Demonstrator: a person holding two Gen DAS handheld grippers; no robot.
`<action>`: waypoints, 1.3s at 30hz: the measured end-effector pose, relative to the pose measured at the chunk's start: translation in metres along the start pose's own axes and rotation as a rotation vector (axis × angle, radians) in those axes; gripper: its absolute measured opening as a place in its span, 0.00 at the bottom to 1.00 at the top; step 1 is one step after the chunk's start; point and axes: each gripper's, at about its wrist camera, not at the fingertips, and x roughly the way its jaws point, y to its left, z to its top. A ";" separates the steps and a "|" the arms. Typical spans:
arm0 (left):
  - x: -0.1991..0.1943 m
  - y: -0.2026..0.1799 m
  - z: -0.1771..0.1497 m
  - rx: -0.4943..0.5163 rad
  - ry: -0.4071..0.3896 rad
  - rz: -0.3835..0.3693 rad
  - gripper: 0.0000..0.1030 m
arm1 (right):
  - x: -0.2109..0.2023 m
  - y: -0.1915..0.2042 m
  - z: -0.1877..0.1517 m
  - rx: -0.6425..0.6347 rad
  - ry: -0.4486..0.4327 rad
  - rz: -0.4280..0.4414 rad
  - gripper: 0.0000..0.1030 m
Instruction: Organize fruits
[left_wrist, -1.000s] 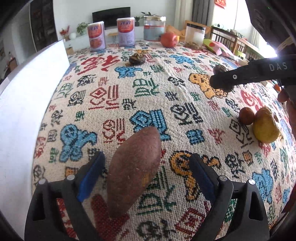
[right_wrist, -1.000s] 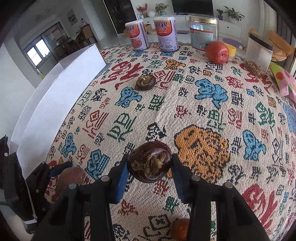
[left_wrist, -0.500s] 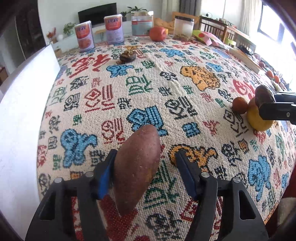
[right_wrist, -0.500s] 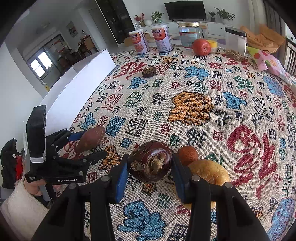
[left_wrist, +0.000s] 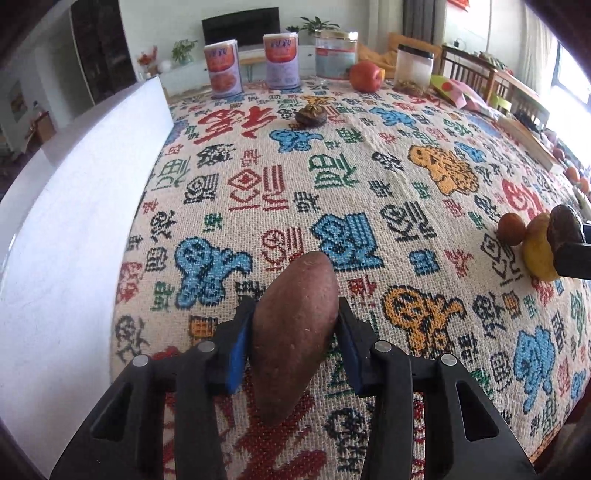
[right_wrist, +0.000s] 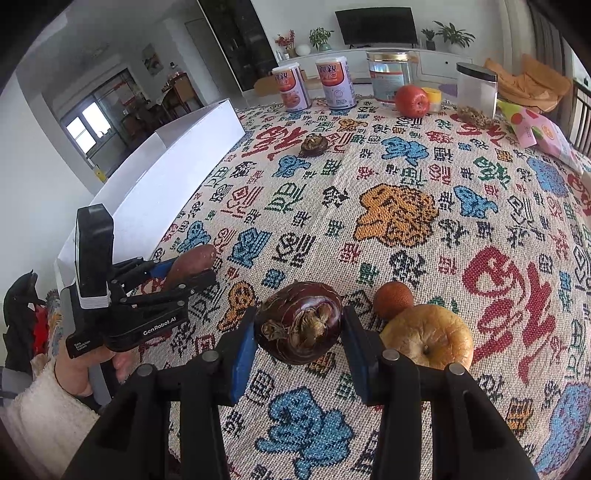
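Note:
A reddish-brown sweet potato (left_wrist: 295, 332) lies on the patterned tablecloth (left_wrist: 332, 177) between the jaws of my left gripper (left_wrist: 294, 306). The jaws are closing and both blue pads touch its sides. My right gripper (right_wrist: 300, 317) is shut on a dark brown round fruit (right_wrist: 300, 326), held just above the cloth. Right beside it rest a wrinkled yellow fruit (right_wrist: 428, 341) and a small red-brown fruit (right_wrist: 392, 299). A second dark round fruit (right_wrist: 314, 144) and a red apple (right_wrist: 412, 100) sit farther back.
A long white box (left_wrist: 74, 203) runs along the table's left side. Two printed cans (right_wrist: 314, 86), a metal tin (right_wrist: 389, 77) and a clear jar (right_wrist: 476, 88) stand at the far edge. A hand in a cream sleeve (right_wrist: 44, 402) holds the left gripper.
The left jaws have come in from wide open onto the sweet potato's sides. The right gripper carried its dark fruit across to the yellow fruit, then stayed there.

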 end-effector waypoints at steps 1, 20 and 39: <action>-0.001 0.000 0.000 -0.002 -0.001 0.000 0.43 | 0.002 0.001 -0.001 -0.001 0.004 -0.001 0.43; -0.127 0.218 0.009 -0.532 -0.091 -0.001 0.43 | 0.035 0.209 0.099 -0.358 -0.033 0.224 0.43; -0.138 0.180 -0.014 -0.475 -0.136 0.112 0.88 | 0.088 0.256 0.143 -0.337 -0.011 0.221 0.70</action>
